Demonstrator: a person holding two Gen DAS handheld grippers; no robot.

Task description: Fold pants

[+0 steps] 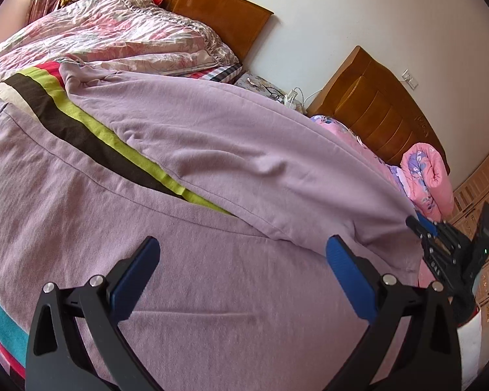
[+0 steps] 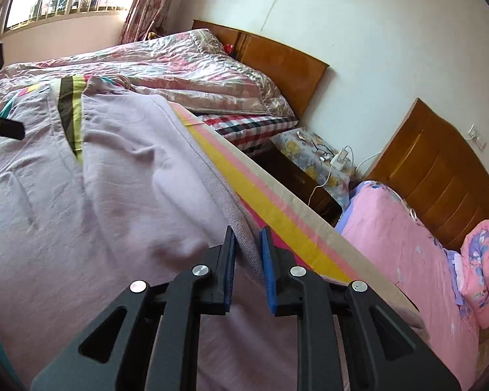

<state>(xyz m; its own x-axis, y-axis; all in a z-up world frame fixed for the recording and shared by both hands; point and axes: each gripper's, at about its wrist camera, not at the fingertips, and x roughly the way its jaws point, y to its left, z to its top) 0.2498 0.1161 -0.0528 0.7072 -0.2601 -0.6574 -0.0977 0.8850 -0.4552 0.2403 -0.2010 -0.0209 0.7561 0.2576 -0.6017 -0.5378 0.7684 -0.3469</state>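
soft lilac knit pants [image 1: 212, 150] lie spread over a striped blanket [image 1: 81, 130] on the bed, filling the frame's centre. the left claw [image 1: 241, 277] gapes wide above the cloth at the bottom; the right claw [image 2: 247, 260] pinches the pants' ribbed edge, lower centre.

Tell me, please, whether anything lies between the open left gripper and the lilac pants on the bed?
Nothing visible does: the left gripper hangs open directly over the pants, with only bare lilac fabric between its fingers.

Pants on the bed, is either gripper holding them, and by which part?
Right gripper pinches the lilac pants at their waistband edge. Left gripper is open, holding nothing.
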